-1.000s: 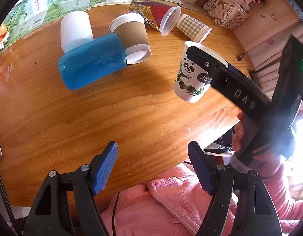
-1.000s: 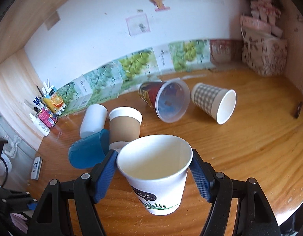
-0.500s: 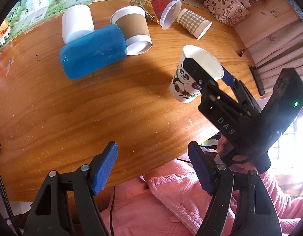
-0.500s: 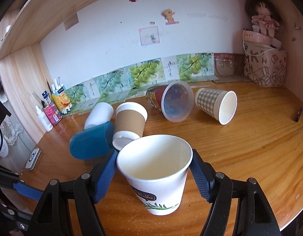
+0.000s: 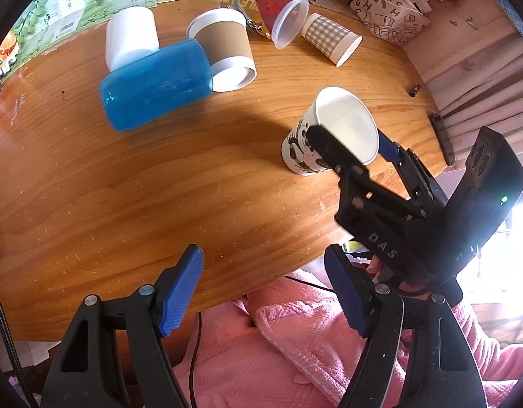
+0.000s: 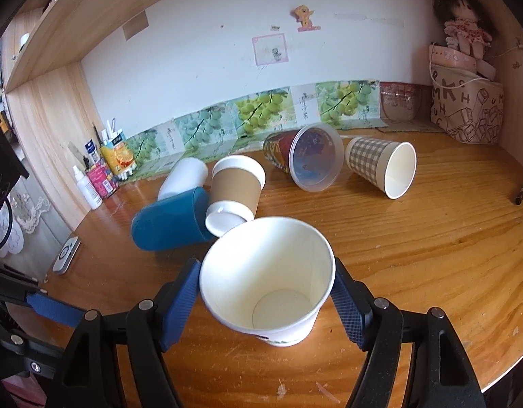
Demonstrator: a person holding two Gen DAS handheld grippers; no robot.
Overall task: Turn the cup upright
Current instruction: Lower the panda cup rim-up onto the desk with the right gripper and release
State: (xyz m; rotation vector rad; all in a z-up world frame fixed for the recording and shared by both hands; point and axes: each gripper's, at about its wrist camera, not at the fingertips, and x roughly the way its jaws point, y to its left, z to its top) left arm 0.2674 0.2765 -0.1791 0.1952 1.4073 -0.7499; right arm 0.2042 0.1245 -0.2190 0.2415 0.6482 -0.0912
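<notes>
A white paper cup with a panda print (image 5: 307, 149) is being gripped mouth-up between the blue pads of the right gripper (image 6: 266, 301), low in the middle of the right wrist view, its base being held at or just above the wooden table (image 5: 125, 187); contact cannot be told. In the left wrist view the same cup is being seen right of centre, the black body of the right gripper (image 5: 373, 151) reaching in from the lower right. The left gripper (image 5: 264, 292) is being held wide open with nothing between its pads, low in the frame over the table's near edge, above pink quilted fabric (image 5: 295, 350). Toward the upper left of that frame, a blue plastic cup (image 5: 156, 83), a white cup (image 5: 131, 39) and a brown-sleeved paper cup (image 5: 227, 52) are being left on their sides, touching. Farther right, a clear plastic cup with a red printed wrap (image 5: 278, 15) and a checked paper cup (image 5: 329, 39) are also lying tipped over.
</notes>
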